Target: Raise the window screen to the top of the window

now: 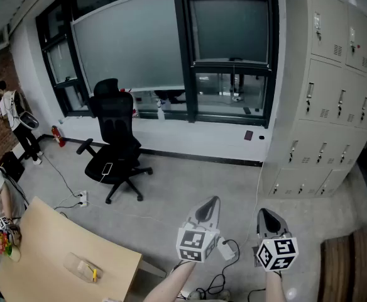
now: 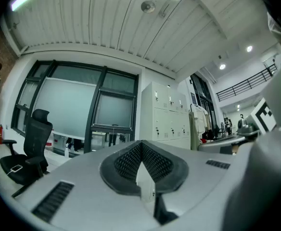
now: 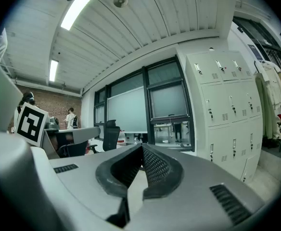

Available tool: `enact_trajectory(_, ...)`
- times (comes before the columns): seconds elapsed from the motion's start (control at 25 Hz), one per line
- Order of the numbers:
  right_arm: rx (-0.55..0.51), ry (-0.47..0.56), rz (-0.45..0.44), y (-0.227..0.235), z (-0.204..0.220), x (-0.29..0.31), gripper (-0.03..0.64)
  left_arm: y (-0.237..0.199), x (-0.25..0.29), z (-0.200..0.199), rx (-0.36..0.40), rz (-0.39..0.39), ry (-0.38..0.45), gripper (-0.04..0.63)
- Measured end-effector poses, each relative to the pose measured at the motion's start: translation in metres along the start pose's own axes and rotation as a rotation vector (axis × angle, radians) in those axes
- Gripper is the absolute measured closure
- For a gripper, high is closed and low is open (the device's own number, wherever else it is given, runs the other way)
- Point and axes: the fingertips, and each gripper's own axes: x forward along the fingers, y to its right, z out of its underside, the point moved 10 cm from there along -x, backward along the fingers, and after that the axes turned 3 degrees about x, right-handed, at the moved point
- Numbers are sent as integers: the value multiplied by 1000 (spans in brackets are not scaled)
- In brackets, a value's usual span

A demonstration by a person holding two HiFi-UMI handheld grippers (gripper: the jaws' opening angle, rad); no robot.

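Note:
The window [image 1: 171,49] fills the far wall. A grey screen [image 1: 232,28] covers the upper part of its right pane, and its bottom bar [image 1: 234,61] lies across the middle of the glass. A wider screen [image 1: 132,43] covers the left pane. Both grippers are far from the window, low at the near edge of the head view. My left gripper [image 1: 213,201] and right gripper [image 1: 262,213] are shut with nothing between their fingers. In the left gripper view the left gripper [image 2: 140,146] points toward the screened pane [image 2: 112,110]. In the right gripper view the right gripper [image 3: 142,147] faces the same pane [image 3: 168,101].
A black office chair [image 1: 115,146] stands before the left pane. Grey lockers [image 1: 334,99] line the right wall. A wooden table [image 1: 64,257] is near left. Cables and a power strip [image 1: 226,250] lie on the floor by my feet. A person [image 1: 10,109] stands far left.

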Motion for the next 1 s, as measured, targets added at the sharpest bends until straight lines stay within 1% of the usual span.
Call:
enact_trajectory(0.2,-15,8,17,10,-5,-2,612,6,4,10,-4,12,-10,592)
enact_trajectory(0.32,-36,8,24,16,-4,-2,612,11,2,18,-33,3,-25,592)
enact_trajectory(0.44,-37,4,17,25,-5,-2,612,14,7,23,-14,1,-40,592)
enact_trajectory(0.52,-33,-1,6,31,-1,-10,612,16,3,25,-5,-6,-41,592)
enact_trajectory(0.64,-19,-3,-23,37,12,-28,611,15,-12,32,-41,-29,-44,592)
enact_trajectory(0.72,-22,-24,-35,46,21,-33,612,15,-11,39,-38,-35,-60,592)
enact_trajectory(0.84,-9,-62,-61,62,29,-26,612,15,1,40,-29,-50,-65,592)
enact_trajectory(1.0,-14,-92,-115,64,32,6,611,-3,20,42,-27,-80,-60,592)
